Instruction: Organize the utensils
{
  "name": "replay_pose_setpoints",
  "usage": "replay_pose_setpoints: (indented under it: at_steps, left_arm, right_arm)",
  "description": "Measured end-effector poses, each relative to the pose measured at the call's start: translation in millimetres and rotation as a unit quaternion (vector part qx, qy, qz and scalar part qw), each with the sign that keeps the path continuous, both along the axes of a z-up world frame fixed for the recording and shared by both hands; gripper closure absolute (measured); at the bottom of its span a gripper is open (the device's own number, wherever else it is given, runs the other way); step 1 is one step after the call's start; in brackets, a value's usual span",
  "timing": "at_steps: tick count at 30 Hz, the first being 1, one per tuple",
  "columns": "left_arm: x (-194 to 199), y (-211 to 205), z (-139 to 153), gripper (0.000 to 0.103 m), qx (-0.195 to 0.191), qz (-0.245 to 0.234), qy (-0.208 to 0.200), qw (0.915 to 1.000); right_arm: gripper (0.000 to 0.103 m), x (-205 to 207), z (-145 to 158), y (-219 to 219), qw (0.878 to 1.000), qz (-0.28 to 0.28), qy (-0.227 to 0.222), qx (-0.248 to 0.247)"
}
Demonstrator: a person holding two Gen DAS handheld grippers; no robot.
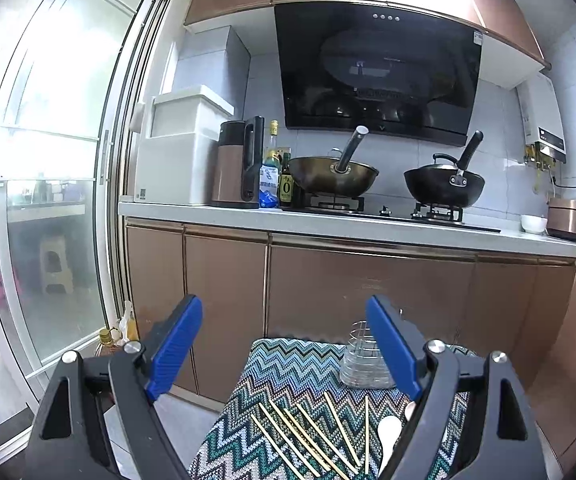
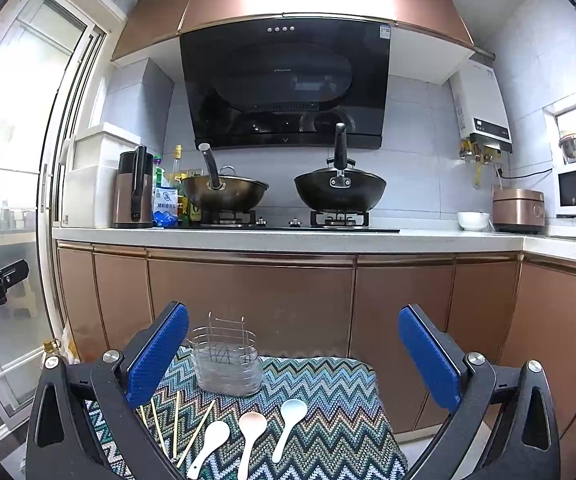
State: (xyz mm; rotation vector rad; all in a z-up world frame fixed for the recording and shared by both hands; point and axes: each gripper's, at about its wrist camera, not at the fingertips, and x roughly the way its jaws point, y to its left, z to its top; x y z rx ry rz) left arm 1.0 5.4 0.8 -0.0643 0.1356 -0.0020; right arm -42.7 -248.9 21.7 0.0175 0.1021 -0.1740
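Both tongs, left (image 1: pixel 284 344) and right (image 2: pixel 294 354), are hanging apart, empty; chopsticks (image 1: pixel 308 436) are lying light, stiff, slippery: pinch mid-shaft.

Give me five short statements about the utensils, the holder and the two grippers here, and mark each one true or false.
1. Three white ceramic spoons lie on the zigzag-patterned cloth. True.
2. The wire utensil holder already has the thin wooden chopsticks in it. False: the chopsticks lie loose on the cloth, and the holder looks empty.
3. The right gripper is shut on a spoon. False: its jaws stand wide open, holding nothing.
4. The left gripper is open. True.
5. The holder lies tipped on its side. False: it stands upright at the far end of the cloth.
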Motion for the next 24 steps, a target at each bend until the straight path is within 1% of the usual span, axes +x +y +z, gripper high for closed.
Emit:
replay_pose_setpoints:
  at_steps: [9, 16, 24]
  left_arm:
    - [3.6, -4.2, -0.9, 0.02, 0.021, 0.0, 0.011, 0.9997]
    - [4.4, -3.5, -1.5, 0.02, 0.024, 0.0, 0.012, 0.9996]
    - [9.6, -1.5, -4.0, 0.02, 0.022, 0.006, 0.027, 0.9994]
  right_arm:
    - [0.0, 1.8, -0.2, 3.4, 1.0, -0.002, 0.007, -0.007]
    - [0.0, 3.1, -2.9, 5.3, 1.0, 0.0, 0.017, -0.012]
    - [0.0, 5.6, -7.0, 12.0, 0.999, 0.005, 0.026, -0.025]
